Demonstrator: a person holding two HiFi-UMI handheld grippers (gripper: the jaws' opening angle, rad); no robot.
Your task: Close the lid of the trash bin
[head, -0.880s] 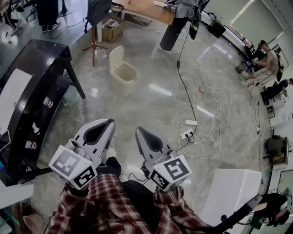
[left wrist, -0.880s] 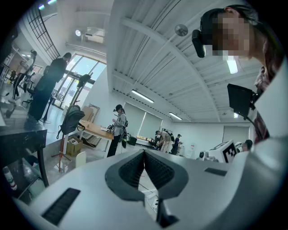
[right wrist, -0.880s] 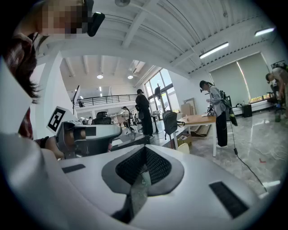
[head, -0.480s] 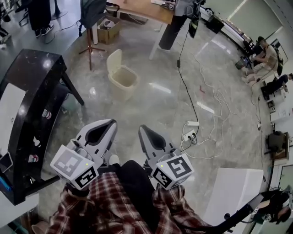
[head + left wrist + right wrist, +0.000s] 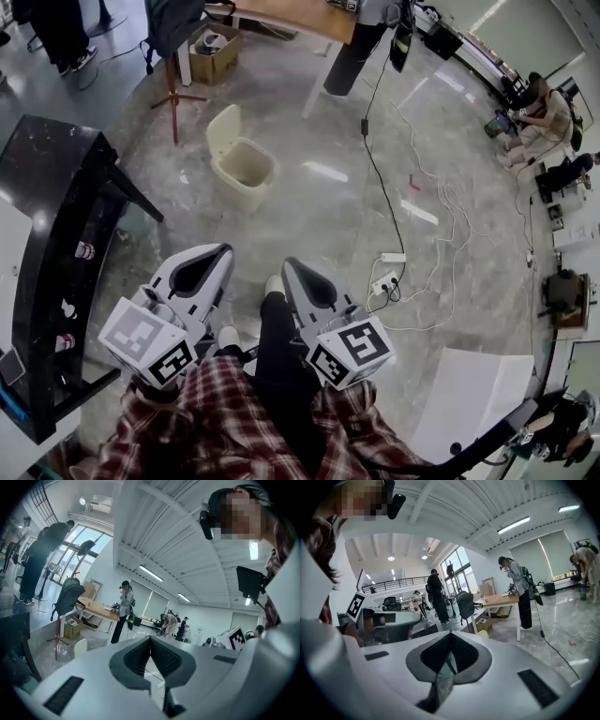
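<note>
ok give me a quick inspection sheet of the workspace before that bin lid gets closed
surface: glossy grey stone floor with patches of glare.
job's things: cream trash bin on the floor, lid raised; well ahead of both tools.
clutter: cardboard box and tripod stand beyond the bin; black table at left.
grippers: left tool and right tool both shut on nothing, held above the person's legs.
cables: black cable runs across the floor to a white power strip, right of the bin.
surroundings: seated people far right; standing person by the desk.
</note>
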